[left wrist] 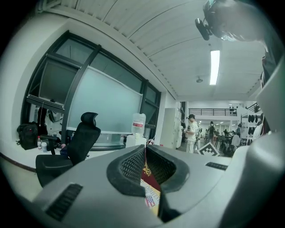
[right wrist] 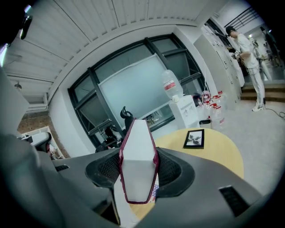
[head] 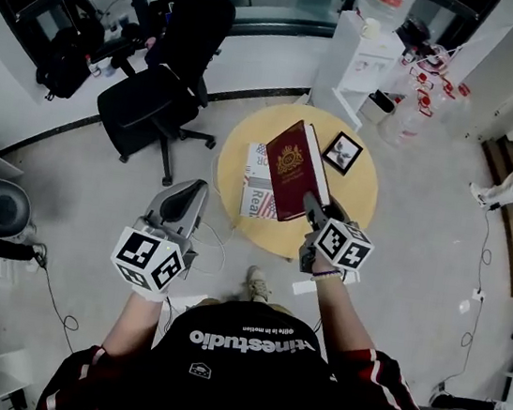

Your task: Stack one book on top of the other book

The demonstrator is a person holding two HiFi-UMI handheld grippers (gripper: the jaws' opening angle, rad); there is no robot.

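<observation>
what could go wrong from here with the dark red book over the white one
1. The right gripper pinches the dark red hardcover book only at its near end, so the long free end may sag or twist out of the jaws.
2. That book hangs skewed above the white printed-cover book on the round yellow table. Set down like this, it might overhang or nudge the small black-framed picture.
</observation>
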